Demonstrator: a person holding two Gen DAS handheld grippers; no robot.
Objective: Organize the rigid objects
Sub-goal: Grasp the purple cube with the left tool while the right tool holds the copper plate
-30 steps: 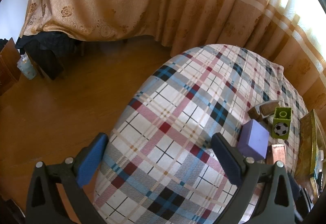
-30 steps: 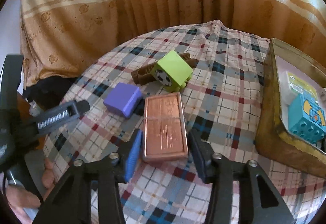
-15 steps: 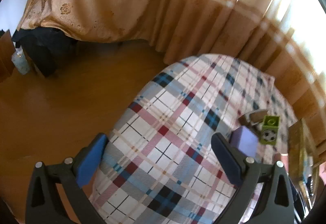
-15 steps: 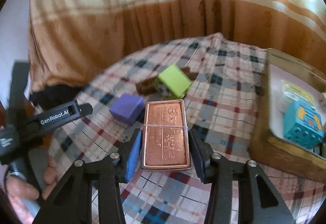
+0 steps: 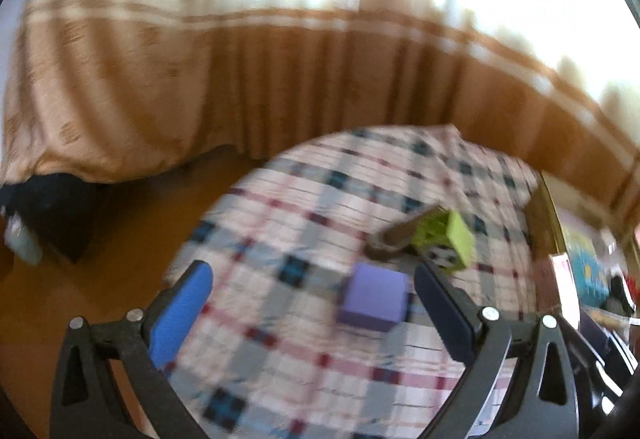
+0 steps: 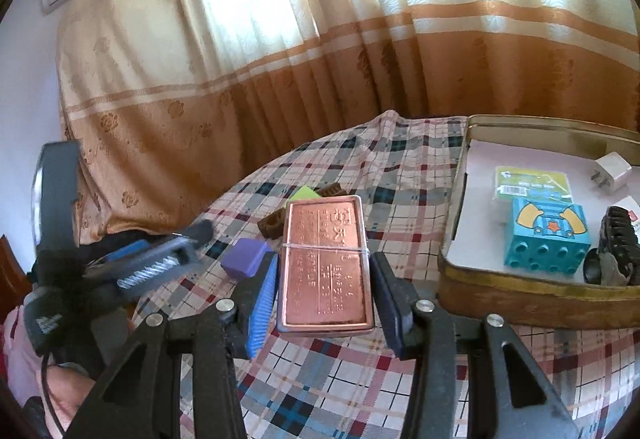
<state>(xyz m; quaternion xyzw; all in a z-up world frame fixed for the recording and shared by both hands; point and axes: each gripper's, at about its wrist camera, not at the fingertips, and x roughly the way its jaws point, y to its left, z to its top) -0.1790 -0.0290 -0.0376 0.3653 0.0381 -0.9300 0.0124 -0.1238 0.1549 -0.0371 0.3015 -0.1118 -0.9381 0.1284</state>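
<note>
Right gripper [image 6: 324,291] is clamping flat copper-coloured metal bar [image 6: 326,265], lifted above plaid tablecloth [image 6: 360,379]; keeping it level while carrying toward gold tin tray [image 6: 532,299]. Left gripper [image 5: 312,303] is hanging wide, empty.

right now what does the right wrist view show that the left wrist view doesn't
Only the right wrist view: the copper bar clamped in the right hand-held gripper, and, in the tray, a teal block and white plug.

Only the left wrist view: the wooden floor.

Both: purple block, green block, plaid cloth, and the left hand-held gripper, open.
</note>
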